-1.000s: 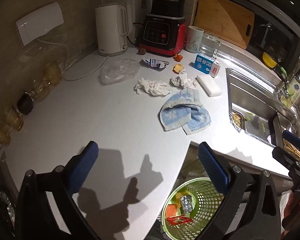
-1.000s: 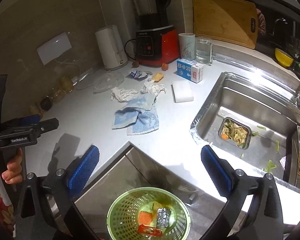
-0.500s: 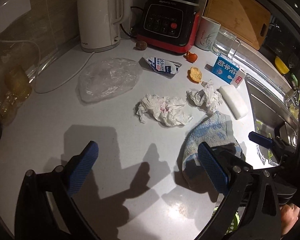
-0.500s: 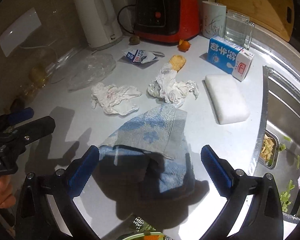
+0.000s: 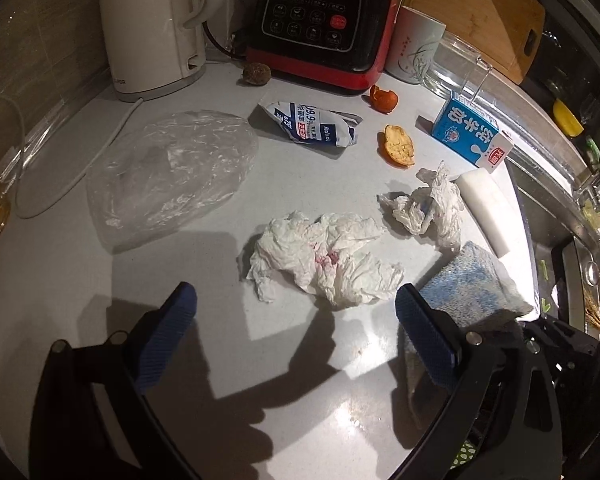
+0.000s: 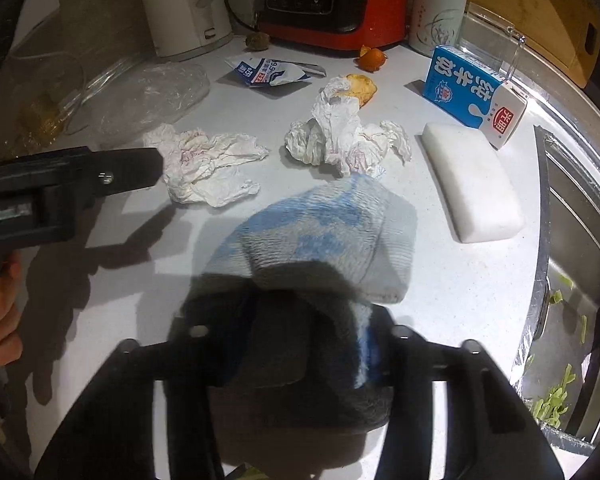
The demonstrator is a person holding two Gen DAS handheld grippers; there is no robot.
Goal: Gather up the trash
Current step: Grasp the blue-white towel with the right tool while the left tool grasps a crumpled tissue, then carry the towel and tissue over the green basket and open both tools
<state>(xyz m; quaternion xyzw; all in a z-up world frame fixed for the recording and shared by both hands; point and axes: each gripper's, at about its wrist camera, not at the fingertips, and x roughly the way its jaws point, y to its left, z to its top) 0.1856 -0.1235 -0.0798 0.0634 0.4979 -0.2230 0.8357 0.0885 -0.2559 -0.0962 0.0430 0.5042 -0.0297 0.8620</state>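
Gripping the blue-and-white cloth [image 6: 332,236] on the bench [image 5: 204,272], the right tool [image 6: 292,344] has just closed on it. Left tool [image 5: 296,336] hangs spread apart — stained crumpled tissue [image 5: 324,260] just ahead.

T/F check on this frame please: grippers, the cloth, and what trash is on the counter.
1. The right gripper is closed on the blue-and-white cloth. True; its jaws have just been closing.
2. The left gripper holds the stained paper towel. False: it is open, the towel lies ahead of it.
3. The milk carton lies flat. False: it stands upright.
4. A clear plastic bag lies near the white kettle. True.
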